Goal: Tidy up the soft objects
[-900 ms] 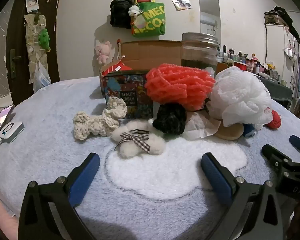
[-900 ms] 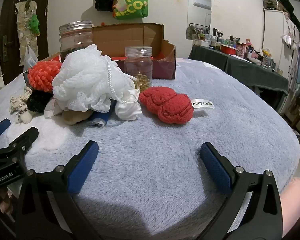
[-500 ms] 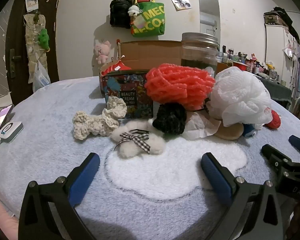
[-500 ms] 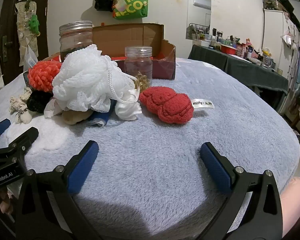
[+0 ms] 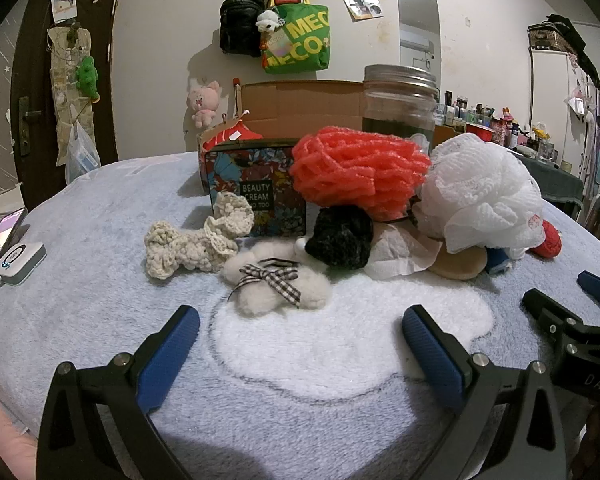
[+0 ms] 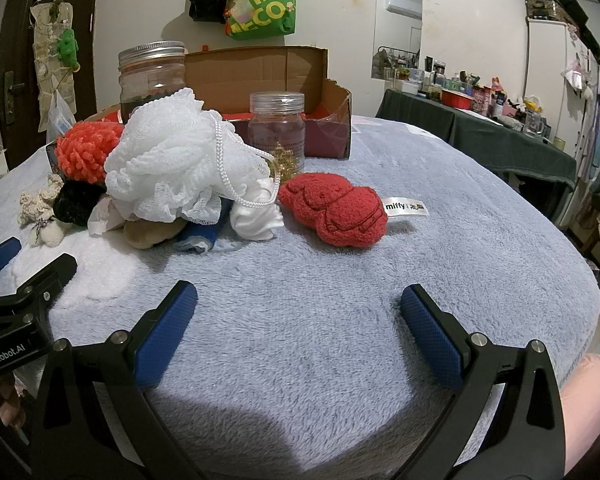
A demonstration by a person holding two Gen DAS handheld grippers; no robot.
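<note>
A heap of soft things lies on the grey fleece blanket (image 5: 100,216): a cream crochet bow (image 5: 188,246), a fluffy white bow with a checked ribbon (image 5: 276,280), a black pom-pom (image 5: 340,238), an orange foam net (image 5: 360,168) and a white bath pouf (image 5: 480,192). My left gripper (image 5: 300,328) stands open just short of the fluffy bow, nothing between its fingers. In the right wrist view a red plush (image 6: 336,208) with a white tag lies apart, to the right of the pouf (image 6: 172,160). My right gripper (image 6: 298,300) is open and empty, short of the red plush.
Behind the heap stand a floral tin (image 5: 256,184), an open cardboard box (image 6: 260,76), a large metal-lidded jar (image 6: 152,76) and a small clear jar (image 6: 276,128). A phone and a white charger (image 5: 18,262) lie at the blanket's left edge. Each view shows the other gripper at its side.
</note>
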